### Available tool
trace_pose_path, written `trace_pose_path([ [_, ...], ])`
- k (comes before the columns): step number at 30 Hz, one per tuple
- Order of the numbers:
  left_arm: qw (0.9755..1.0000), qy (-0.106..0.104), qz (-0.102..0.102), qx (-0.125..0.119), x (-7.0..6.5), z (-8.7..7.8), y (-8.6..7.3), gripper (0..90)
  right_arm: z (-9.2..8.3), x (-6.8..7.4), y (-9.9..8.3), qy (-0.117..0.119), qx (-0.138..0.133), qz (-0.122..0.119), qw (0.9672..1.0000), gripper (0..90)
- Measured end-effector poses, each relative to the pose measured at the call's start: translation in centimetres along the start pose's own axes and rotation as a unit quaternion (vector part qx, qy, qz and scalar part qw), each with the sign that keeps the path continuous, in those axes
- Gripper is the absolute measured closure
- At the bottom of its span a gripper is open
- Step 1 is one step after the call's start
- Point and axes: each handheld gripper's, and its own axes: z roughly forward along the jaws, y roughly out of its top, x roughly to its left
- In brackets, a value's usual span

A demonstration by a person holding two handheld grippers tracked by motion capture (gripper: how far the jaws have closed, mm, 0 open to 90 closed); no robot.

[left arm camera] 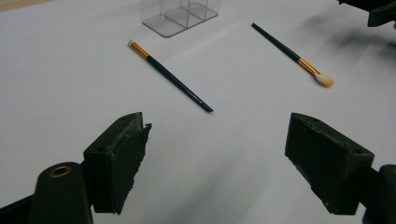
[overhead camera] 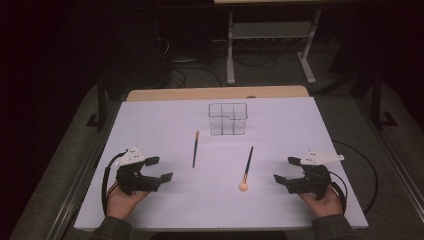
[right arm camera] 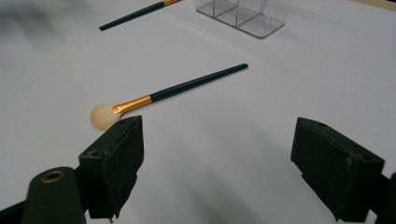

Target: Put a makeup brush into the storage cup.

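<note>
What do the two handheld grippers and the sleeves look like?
Both are black two-jaw units. The left gripper and the right gripper each carry a pale three-cornered plate on top and trail a black cable. Blocky, matte black jaw pads; a brass-ringed hole beside the left gripper's. Dark sleeves at the wrists.

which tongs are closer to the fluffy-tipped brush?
Right. The right tongs sit open just right of the fluffy-tipped brush; the left tongs are farther off to its left, beyond the thin brush.

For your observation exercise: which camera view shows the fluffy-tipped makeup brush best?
The right gripper view: the fluffy brush lies close, its pale bristles, gold ferrule and dark handle all sharp. The left gripper view shows it farther off and smaller. The high view shows it whole but tiny.
</note>
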Motion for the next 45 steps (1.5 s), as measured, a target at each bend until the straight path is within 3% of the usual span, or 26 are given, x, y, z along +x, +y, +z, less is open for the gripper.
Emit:
trace_pose_path([
  [12,0.9999,0.0,-0.012,-0.001,0.8,2.2,1.7,19.4,-0.3,-0.4,-0.1,-0.002,-0.007,0.006,1.0,15.9],
  [22,0.9996,-0.01,-0.003,0.028,0.4,4.2,3.2,19.6,-0.4,-0.4,0.0,0.0,-0.011,0.006,0.9999,16.0],
  [29,0.9993,-0.011,0.001,0.035,0.2,5.3,4.5,20.3,-0.3,-0.4,0.1,-0.001,-0.011,0.002,0.9999,16.0],
  [35,0.9988,-0.006,0.005,0.048,0.3,6.4,6.0,20.6,-0.3,-0.2,0.2,-0.001,-0.01,-0.002,1.0,16.0],
  [40,0.998,0.011,0.008,0.062,0.7,7.2,7.2,22.0,-0.2,-0.1,0.2,-0.001,-0.007,-0.003,1.0,16.0],
  [45,0.9972,0.022,-0.008,0.071,1.5,8.2,8.3,22.7,-0.3,0.0,0.3,-0.001,-0.007,-0.005,1.0,16.0],
])
